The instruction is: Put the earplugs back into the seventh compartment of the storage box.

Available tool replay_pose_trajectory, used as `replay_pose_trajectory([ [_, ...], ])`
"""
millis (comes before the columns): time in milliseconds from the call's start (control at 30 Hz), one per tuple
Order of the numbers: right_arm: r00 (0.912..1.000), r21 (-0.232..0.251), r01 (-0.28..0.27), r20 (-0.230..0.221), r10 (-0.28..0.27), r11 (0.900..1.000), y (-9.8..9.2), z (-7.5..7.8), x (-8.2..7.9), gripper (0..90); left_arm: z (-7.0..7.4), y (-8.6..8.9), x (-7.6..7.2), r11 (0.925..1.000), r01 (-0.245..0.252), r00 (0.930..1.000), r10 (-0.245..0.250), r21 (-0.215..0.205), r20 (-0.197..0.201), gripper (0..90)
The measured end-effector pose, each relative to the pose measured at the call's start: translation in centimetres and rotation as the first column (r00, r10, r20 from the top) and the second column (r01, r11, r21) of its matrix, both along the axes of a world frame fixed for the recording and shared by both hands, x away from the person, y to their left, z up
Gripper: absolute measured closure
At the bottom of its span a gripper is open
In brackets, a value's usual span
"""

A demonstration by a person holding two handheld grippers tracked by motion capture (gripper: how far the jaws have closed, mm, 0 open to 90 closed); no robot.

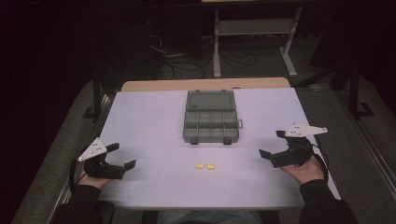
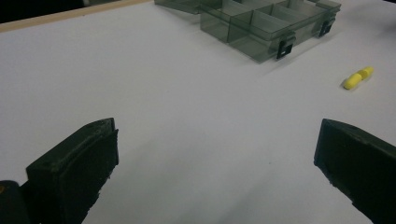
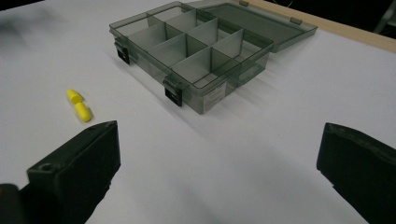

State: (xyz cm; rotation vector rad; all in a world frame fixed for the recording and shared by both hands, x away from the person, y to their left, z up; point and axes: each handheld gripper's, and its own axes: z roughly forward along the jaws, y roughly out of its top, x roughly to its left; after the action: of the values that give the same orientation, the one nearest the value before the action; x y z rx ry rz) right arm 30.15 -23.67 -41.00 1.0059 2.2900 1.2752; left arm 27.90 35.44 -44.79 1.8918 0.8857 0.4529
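Two small yellow earplugs (image 1: 205, 166) lie side by side on the white table (image 1: 154, 121), near its front middle; the same earplugs (image 2: 357, 78) show in the left gripper view and the earplugs (image 3: 79, 105) in the right gripper view. Behind them stands a smoky grey compartment box (image 1: 210, 123) with its lid folded back and its cells empty. My left gripper (image 1: 121, 156) rests at the front left, open, nothing between its jaws. My right gripper (image 1: 272, 143) rests at the front right, also open and empty. Both point inward toward the middle.
The box (image 3: 191, 51) has two black latches on its front wall. A wooden strip (image 1: 205, 85) edges the table's far side. Beyond it stand a metal frame (image 1: 254, 32) and floor cables. Bare tabletop lies between both grippers and the earplugs.
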Motion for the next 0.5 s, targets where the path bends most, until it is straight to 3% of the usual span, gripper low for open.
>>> replay_pose_trajectory([
  [400,1.0,0.01,0.004,0.006,-0.004,1.0,0.04,0.21,-0.12,0.0,0.0,-0.1,-0.02,1.0,0.004,1.0,-0.004,0.005,0.001,0.0],
  [500,1.0,-0.01,0.0,0.006,0.0,1.0,0.3,0.25,-0.15,0.0,0.0,-0.14,-0.03,1.0,0.005,1.0,-0.005,0.007,0.002,0.0],
])
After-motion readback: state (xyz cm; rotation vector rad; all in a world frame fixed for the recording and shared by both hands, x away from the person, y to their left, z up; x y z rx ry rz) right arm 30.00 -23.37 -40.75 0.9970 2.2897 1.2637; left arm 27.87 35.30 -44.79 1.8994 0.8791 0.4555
